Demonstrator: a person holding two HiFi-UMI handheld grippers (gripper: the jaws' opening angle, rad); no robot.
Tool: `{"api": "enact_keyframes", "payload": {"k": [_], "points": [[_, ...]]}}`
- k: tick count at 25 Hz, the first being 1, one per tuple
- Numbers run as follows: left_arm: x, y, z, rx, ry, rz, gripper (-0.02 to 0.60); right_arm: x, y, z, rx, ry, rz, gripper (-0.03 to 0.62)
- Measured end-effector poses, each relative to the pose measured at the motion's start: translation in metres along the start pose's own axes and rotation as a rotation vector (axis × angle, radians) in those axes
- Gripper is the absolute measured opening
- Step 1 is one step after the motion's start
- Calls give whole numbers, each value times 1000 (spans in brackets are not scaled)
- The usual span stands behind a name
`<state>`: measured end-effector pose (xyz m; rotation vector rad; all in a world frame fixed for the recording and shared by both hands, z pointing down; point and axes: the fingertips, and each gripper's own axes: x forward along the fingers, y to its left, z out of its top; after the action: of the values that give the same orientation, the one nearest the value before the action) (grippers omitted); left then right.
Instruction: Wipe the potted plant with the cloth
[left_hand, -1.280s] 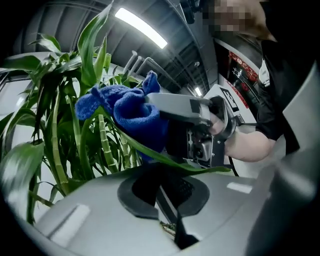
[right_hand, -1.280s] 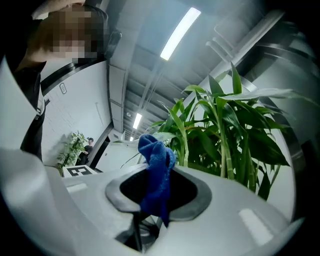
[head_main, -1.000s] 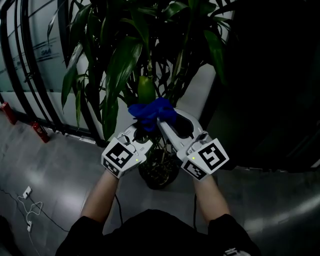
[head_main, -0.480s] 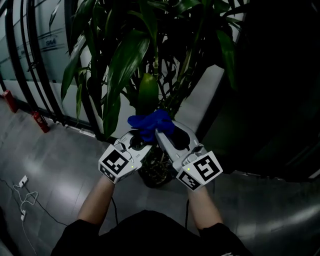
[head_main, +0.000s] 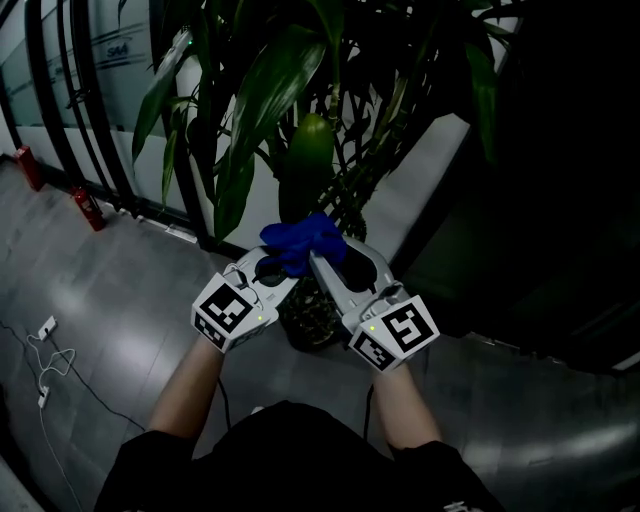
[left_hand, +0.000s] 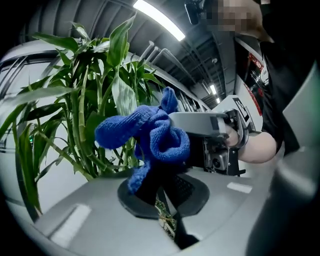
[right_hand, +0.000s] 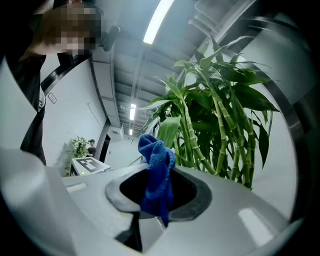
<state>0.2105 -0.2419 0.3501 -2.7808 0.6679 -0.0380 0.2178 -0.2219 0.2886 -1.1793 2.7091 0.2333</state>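
Note:
The potted plant (head_main: 262, 95) has long dark green leaves, and its pot (head_main: 305, 325) stands on the grey floor. A blue cloth (head_main: 300, 240) is bunched just under a broad upright leaf (head_main: 305, 165). My left gripper (head_main: 278, 262) and right gripper (head_main: 315, 255) meet at the cloth, tips together. In the left gripper view the cloth (left_hand: 155, 132) wraps my closed dark fingertips (left_hand: 156, 172), with the right gripper (left_hand: 215, 135) reaching in from the right. In the right gripper view the cloth (right_hand: 157, 170) is pinched between the jaws, with bamboo-like stems (right_hand: 220, 130) behind it.
Two red extinguishers (head_main: 88, 208) stand by black window frames (head_main: 70, 90) at the left. A white plug and cable (head_main: 45, 345) lie on the floor at the lower left. A dark wall (head_main: 560, 170) fills the right side. A distant second plant (right_hand: 79, 147) shows in the right gripper view.
Both grippers stayed together on the cloth. The cloth now sits lower against the broad leaf, so more of the leaf shows above it. The view shifted slightly.

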Motion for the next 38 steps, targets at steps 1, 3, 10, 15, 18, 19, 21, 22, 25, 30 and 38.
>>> {"api": "enact_keyframes", "payload": {"k": [1, 3, 10, 15, 18, 19, 21, 22, 25, 30, 38], "points": [[-4, -2, -2, -14, 1, 5, 6, -2, 1, -3, 16, 4, -1, 104], [-13, -5, -7, -43, 7, 20, 6, -7, 4, -10, 50, 13, -3, 104], [-27, -7, -9, -44, 10, 81, 6, -16, 18, -13, 36, 23, 22, 104], [-37, -22, -11, -125, 1, 112, 6, -36, 21, -13, 73, 5, 23, 104], [-47, -31, -6, -162, -4, 153, 6, -50, 22, -3, 95, -22, 29, 104], [-50, -33, -3, -160, -2, 171, 6, -55, 22, 1, 107, -32, 29, 104], [-56, -39, 2, -163, -1, 207, 6, -65, 20, 5, 144, -53, 25, 104], [-59, -43, 3, -165, -1, 223, 6, -71, 20, 5, 159, -58, 23, 104], [-65, -54, 1, -169, 13, 277, 6, -89, 24, 1, 158, -51, 25, 104], [-83, -73, 4, -191, 35, 367, 6, -116, 34, 1, 180, -77, 52, 104], [-136, -97, 2, -100, 92, 470, 6, -122, 67, -16, 233, -57, 121, 104]]}}
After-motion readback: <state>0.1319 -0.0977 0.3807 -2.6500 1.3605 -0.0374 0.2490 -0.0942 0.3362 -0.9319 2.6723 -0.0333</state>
